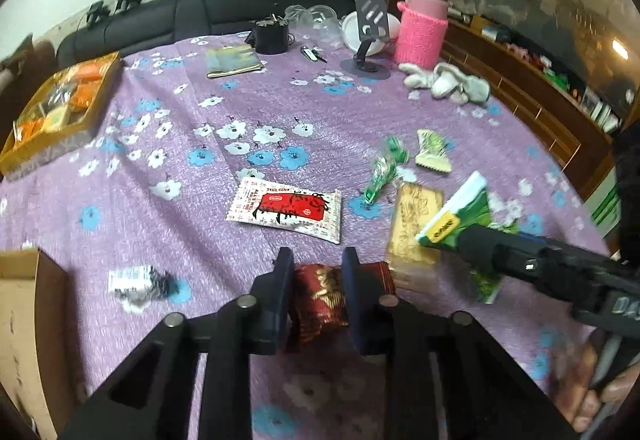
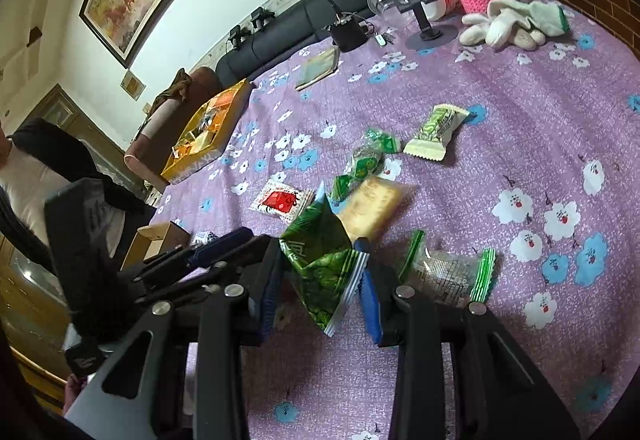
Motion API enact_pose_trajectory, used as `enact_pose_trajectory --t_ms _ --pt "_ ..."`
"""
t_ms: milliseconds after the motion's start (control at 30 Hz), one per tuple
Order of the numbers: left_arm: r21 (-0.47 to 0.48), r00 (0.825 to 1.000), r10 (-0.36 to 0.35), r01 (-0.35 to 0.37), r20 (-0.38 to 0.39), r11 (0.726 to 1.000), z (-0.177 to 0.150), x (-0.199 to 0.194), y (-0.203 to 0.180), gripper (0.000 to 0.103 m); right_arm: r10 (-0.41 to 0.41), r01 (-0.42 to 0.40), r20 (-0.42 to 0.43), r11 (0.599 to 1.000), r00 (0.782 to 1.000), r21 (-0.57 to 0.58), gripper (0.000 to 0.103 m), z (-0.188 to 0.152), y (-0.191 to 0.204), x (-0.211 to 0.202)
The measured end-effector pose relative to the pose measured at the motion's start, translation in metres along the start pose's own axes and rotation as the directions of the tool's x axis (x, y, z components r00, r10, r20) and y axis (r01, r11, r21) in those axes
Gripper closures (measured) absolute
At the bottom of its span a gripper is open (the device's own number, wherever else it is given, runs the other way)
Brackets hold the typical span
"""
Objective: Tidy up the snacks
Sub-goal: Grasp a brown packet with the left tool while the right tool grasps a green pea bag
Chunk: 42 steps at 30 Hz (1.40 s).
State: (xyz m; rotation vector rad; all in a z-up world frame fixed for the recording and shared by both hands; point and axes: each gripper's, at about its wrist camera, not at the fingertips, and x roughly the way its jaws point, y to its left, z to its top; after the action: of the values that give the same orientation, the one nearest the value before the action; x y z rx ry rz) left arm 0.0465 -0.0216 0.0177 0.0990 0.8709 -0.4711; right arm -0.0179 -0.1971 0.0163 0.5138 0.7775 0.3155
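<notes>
I have the left gripper [image 1: 316, 288] closed on a dark red snack packet [image 1: 320, 304], its jaws nearly together with the wrapper pinched between the pads. My right gripper [image 2: 320, 280] has its jaws narrowly apart, clamped on a green foil packet [image 2: 320, 260] that stands crumpled between them.

Risks, as I judge them: both grips bite soft wrapper rather than contents, so either packet could slide out on a quick swing. The two grippers also work close together (the right one reaches across the left view), and a clash could knock a packet loose.

Loose snacks remain on the purple flowered tablecloth [image 1: 180, 88]: a red-and-white sachet [image 1: 286, 208], a golden wafer pack [image 1: 414, 228], and green-wrapped sweets [image 1: 380, 176].

Containers: the yellow box [image 1: 52, 148] at the table's far left holds orange and yellow packets. A cardboard box [image 1: 24, 320] sits near the left gripper; I cannot see its contents.
</notes>
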Motion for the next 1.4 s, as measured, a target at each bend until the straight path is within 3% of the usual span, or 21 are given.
enact_pose_trajectory --t_ms 133,233,367,533,667,733,767,833,1167,1400 --pt "-0.014 1.0 -0.012 0.013 0.009 1.0 -0.007 -0.013 0.0 0.08 -0.001 0.001 0.01 1.0 1.0 0.004 0.066 0.0 -0.001 -0.002" --pt "-0.008 0.997 -0.076 0.076 0.018 0.997 -0.01 -0.023 0.002 0.077 -0.013 0.013 0.026 1.0 1.0 0.014 0.066 -0.001 -0.003 -0.006" --pt "0.011 0.998 -0.053 0.053 0.035 0.999 -0.013 -0.027 0.001 0.035 -0.002 0.001 0.031 0.999 1.0 0.034 0.066 -0.001 -0.006 -0.009" --pt "0.123 0.999 -0.025 0.019 0.043 0.992 -0.008 -0.018 -0.015 0.02 0.01 -0.011 0.028 0.999 1.0 0.036 0.066 -0.001 -0.005 -0.009" --pt "0.219 0.999 0.018 -0.01 -0.035 0.976 -0.005 0.01 -0.024 0.02 0.013 -0.014 0.033 0.999 0.999 0.041 0.066 0.001 -0.007 -0.01" --pt "0.216 0.994 0.042 -0.019 -0.102 0.976 -0.01 0.024 -0.024 0.028 0.01 -0.011 0.033 0.999 0.999 0.043 0.066 0.001 -0.008 -0.009" --pt "0.184 0.996 0.011 0.005 -0.083 0.983 -0.01 0.021 -0.022 0.052 0.01 -0.011 0.031 0.999 0.999 0.044 0.066 0.002 -0.009 -0.009" --pt "0.15 0.997 0.019 -0.007 -0.079 0.989 -0.01 0.017 -0.018 0.069 0.011 -0.012 0.024 0.999 1.0 0.043 0.066 0.002 -0.009 -0.007" --pt "-0.048 1.0 -0.019 0.019 -0.002 0.999 -0.035 -0.036 0.01 0.07 -0.016 0.017 0.03 1.0 0.999 -0.022 0.066 -0.002 0.003 -0.005" --pt "-0.168 0.997 0.032 -0.018 0.076 0.986 -0.05 -0.108 0.057 0.07 -0.049 0.054 0.045 0.992 0.998 -0.114 0.066 -0.009 0.026 -0.003"
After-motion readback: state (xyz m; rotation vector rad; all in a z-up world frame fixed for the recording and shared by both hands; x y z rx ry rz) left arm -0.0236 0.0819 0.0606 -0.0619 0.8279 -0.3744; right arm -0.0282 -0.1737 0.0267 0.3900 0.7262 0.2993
